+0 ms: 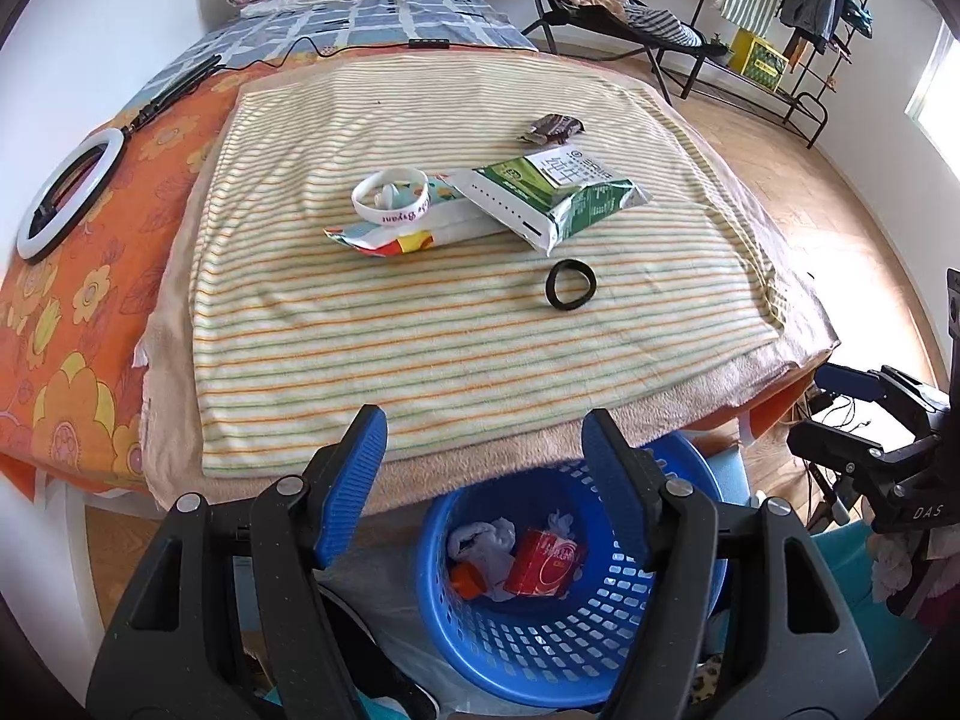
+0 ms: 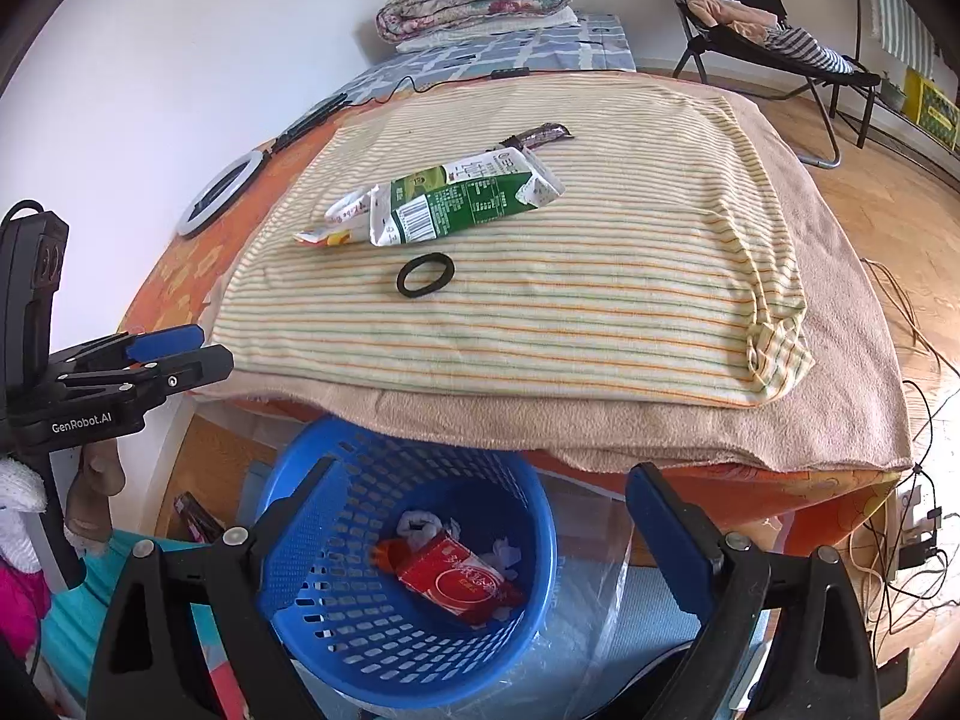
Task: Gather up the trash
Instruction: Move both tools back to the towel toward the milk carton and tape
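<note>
The trash is split two ways right now. A red box (image 2: 459, 585), tissue (image 1: 483, 540) and an orange scrap (image 1: 468, 577) are already sat in the blue bin (image 2: 360, 648), just below both claws. Still ahead and up on the striped blanket (image 1: 420, 324): a green carton (image 1: 555, 201), a flat pouch (image 1: 396, 237) tucked under it, and a dark wrapper (image 1: 552, 127) furthest out.

Left claw (image 1: 483, 492) is held spread with nothing in it, right claw (image 2: 480, 525) spread wider, also empty.

What could be botched: a white wristband (image 1: 390, 198) is resting on the pouch and a black ring (image 1: 570, 285) is lying nearest the claws, so non-trash could easily be scooped in too. The carton is overlapping the pouch, so one could be dragged with the other.

Readable bits: "Bryant" on the wristband, "GenRobot.AI" and "DAS" on the claws. Carton text is too small to be made out.
</note>
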A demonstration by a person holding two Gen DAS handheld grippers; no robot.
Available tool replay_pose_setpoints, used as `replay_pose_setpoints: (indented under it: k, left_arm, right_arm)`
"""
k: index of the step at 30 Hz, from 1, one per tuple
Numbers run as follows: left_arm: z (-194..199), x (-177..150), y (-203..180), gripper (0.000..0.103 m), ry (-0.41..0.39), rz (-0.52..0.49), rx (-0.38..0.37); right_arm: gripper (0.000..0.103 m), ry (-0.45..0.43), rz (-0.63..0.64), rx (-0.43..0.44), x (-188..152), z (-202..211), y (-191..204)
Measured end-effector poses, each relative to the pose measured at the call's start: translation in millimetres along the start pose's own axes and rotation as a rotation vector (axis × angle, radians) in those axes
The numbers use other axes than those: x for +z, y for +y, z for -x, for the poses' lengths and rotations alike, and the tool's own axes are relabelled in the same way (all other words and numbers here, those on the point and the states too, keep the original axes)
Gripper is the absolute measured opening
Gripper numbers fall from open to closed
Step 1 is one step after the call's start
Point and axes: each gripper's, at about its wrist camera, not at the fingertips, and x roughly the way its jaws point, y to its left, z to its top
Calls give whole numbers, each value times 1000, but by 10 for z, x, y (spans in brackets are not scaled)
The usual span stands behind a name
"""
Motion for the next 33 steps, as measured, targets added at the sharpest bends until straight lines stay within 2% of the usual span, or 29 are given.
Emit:
replay_pose_setpoints:
  k: [7,16,22,27,33]
  left_arm:
    - [-116,403,235,70,-13,74,18]
    - [-429,741,366,70,-1,103,42]
    - [-667,964,425,70,17,115,54]
    - [-895,1079,520,70,53,154,44]
    - [-1143,1120,552,70,100,141,42]
  right_arm:
    - [95,-39,-45,18,388,-150,-117]
    - [95,-70,-76,30,848,-448,-227]
    - [95,-56,-88,45,1087,-714,-286]
    - [95,-18,-209,115,1203,-962,-450]
    - [95,4,-310,185,1283,-1226,-581]
